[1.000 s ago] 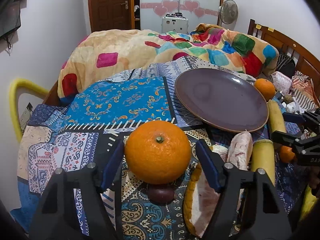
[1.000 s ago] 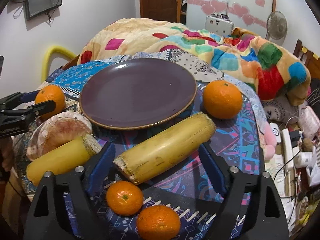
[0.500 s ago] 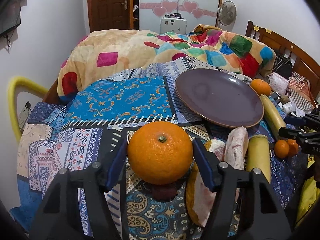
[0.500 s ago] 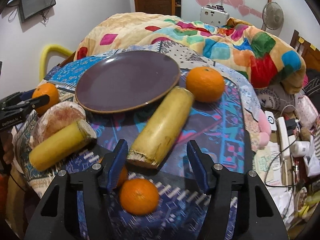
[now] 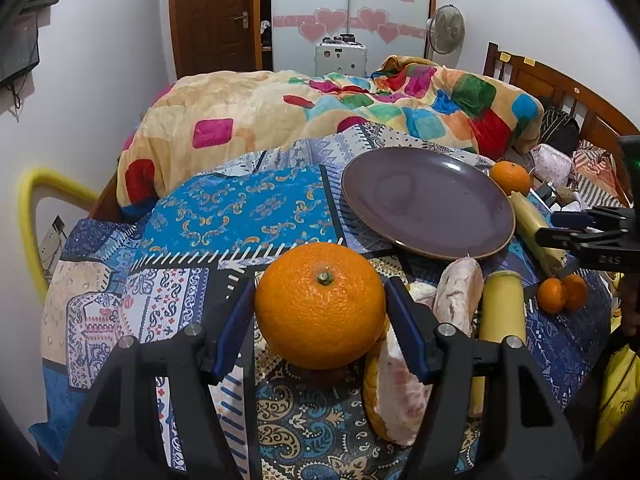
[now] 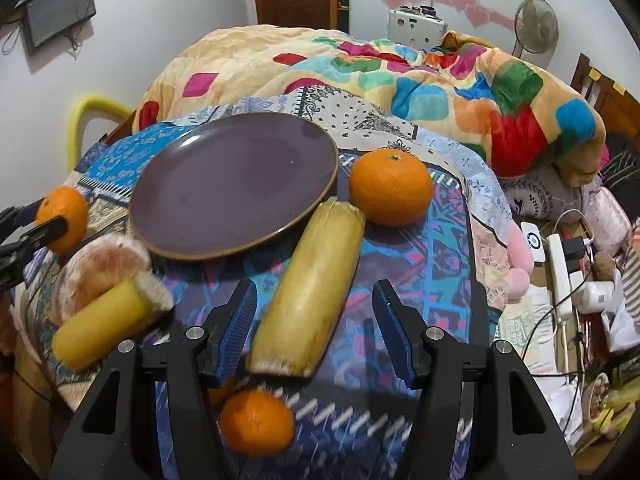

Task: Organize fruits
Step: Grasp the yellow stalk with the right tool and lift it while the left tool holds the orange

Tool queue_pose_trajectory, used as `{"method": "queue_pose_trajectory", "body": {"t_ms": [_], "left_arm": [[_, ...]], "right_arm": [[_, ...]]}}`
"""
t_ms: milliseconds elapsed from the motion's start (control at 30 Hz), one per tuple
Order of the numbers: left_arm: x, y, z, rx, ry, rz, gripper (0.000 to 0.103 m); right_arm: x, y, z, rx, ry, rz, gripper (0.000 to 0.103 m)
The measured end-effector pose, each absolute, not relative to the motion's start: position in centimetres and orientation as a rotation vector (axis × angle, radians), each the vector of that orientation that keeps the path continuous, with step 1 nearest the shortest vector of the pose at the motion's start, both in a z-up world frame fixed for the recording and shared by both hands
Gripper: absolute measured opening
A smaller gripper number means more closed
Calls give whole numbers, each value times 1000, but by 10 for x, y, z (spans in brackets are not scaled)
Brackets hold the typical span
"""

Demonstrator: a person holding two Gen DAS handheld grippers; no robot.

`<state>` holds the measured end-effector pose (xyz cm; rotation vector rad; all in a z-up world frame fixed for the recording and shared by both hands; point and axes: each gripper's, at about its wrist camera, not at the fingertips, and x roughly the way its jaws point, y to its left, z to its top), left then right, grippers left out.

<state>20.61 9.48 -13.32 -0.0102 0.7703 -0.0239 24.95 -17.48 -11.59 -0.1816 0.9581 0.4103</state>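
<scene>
Everything sits on a bed [image 5: 248, 216] covered with a busy blue patterned sheet [image 6: 436, 256], with a colourful patchwork blanket [image 6: 400, 68] bunched up at the far end. Lying on the sheet: a purple plate [image 6: 236, 184], a few oranges, two yellow cane-like sticks [image 6: 312, 296], and a peeled pomelo chunk [image 5: 400, 392].

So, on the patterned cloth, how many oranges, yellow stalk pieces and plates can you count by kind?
Round orange fruits: 4
Yellow cylinder-shaped stalk pieces: 2
Round dark purple plate: 1
Total: 7
</scene>
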Motion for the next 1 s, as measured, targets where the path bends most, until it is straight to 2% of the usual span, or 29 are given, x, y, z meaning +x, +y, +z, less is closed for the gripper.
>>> {"method": "queue_pose_trajectory", "body": {"t_ms": [467,1000], "left_arm": [[217,88,-124,-2,746,-34,66],[231,64,-96,30,694,-59,66]], "right_arm": [[265,-175,-131,-128,983,401,40],[257,-193,-84,-124,877,413,36]]}}
